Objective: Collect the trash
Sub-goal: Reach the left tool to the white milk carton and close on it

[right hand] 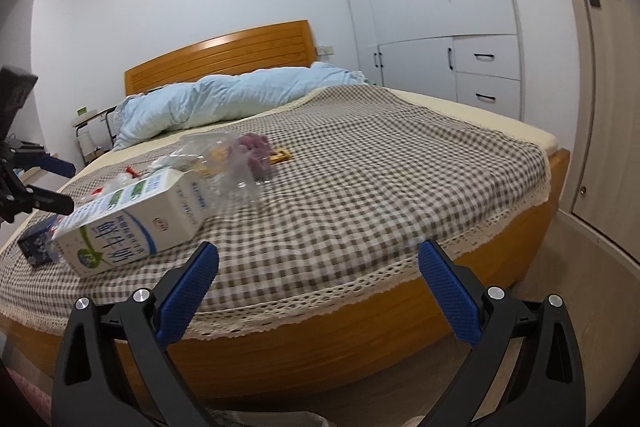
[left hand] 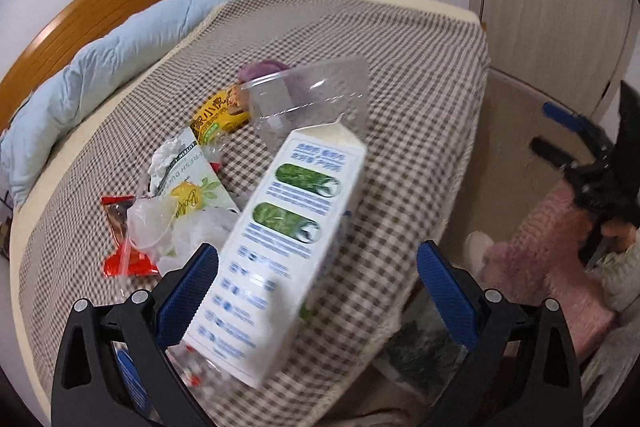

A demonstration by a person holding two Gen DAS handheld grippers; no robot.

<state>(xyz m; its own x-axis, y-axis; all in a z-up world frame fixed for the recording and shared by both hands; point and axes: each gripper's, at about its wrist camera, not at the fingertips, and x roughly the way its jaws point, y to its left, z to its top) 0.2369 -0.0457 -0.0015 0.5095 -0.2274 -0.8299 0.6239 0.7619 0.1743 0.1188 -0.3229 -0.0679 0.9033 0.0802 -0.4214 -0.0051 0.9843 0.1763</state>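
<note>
Trash lies heaped on the checked cover of a bed (right hand: 360, 163) as collection gets under way. The left tool (left hand: 316, 259) hangs with its jaws spread wide over one white milk carton (left hand: 288, 251) lying on its side near the bed's edge; the carton sits between the blue pads but neither pad appears to touch it. The right tool (right hand: 318, 261), also spread wide and holding nothing, waits off the foot of the bed, well apart from the pile.

The step in hand looks like the approach to a first grasp, with the carton the likely pick. The next move calls for lowering the left tool and closing across the carton's narrow sides, since its broad face may be too wide for the jaws.

Beyond the carton, the count runs: one clear plastic clamshell box (left hand: 312, 99), one yellow snack packet (left hand: 220, 115), one red wrapper (left hand: 120, 239), one green-and-white printed bag (left hand: 192, 171), one purple item (left hand: 264, 69) half hidden by the clamshell, and one small dark blue carton (right hand: 36, 245). Crumpled white tissue and film (left hand: 168, 223) are too tangled to count.
</note>
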